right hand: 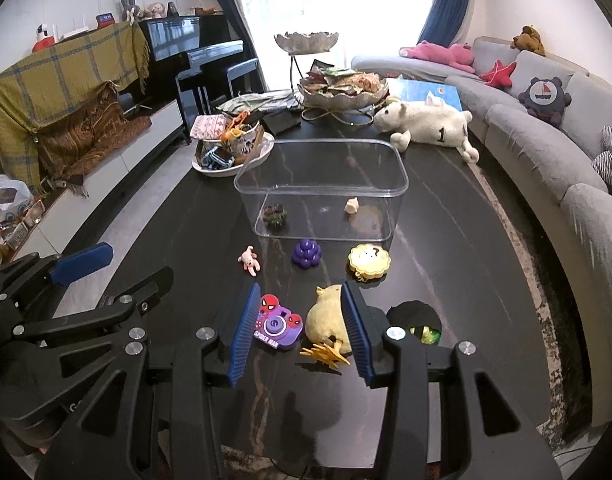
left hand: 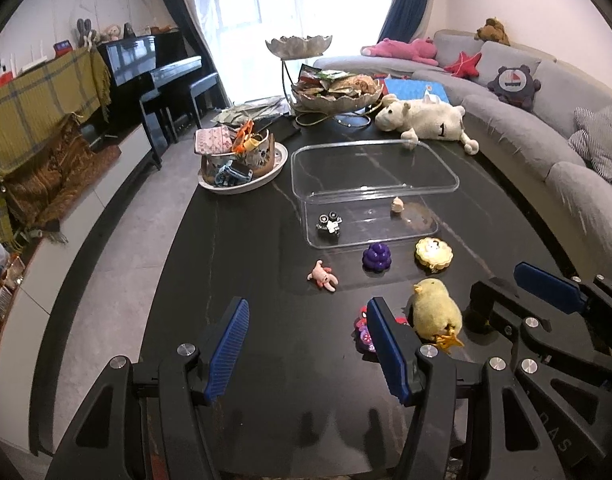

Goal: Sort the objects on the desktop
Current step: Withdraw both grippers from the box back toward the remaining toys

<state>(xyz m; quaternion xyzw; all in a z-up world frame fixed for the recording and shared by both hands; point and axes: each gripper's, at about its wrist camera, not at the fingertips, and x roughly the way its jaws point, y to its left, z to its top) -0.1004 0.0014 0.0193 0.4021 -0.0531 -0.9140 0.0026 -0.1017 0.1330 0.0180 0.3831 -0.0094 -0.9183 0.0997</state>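
left wrist view: my left hand-held gripper (left hand: 308,346) stands wide apart above the dark bench (left hand: 266,248), with nothing between its blue fingers. the yellow chick (left hand: 436,310) sits just right of the right finger, and the spider-man toy camera (left hand: 364,330) is partly hidden behind that finger. ahead lie the pink pig figure (left hand: 323,276), the purple grape toy (left hand: 377,257) and the yellow flower case (left hand: 434,253), all near the front wall of the clear container (left hand: 374,164). inside the container are a small toy car (left hand: 329,223) and a cream figure (left hand: 397,205). my right hand-held gripper (left hand: 518,292) enters at the right edge. right wrist view: my right hand-held gripper (right hand: 302,330) is wide, its jaws bracketing both the spider-man toy camera (right hand: 277,326) and the yellow chick (right hand: 328,318); the chick touches the right finger, the camera sits just beside the left finger. my left hand-held gripper (right hand: 118,276) shows at the left, apart from the toys. a white plush sheep (right hand: 426,122) lies beyond the clear container (right hand: 322,188).
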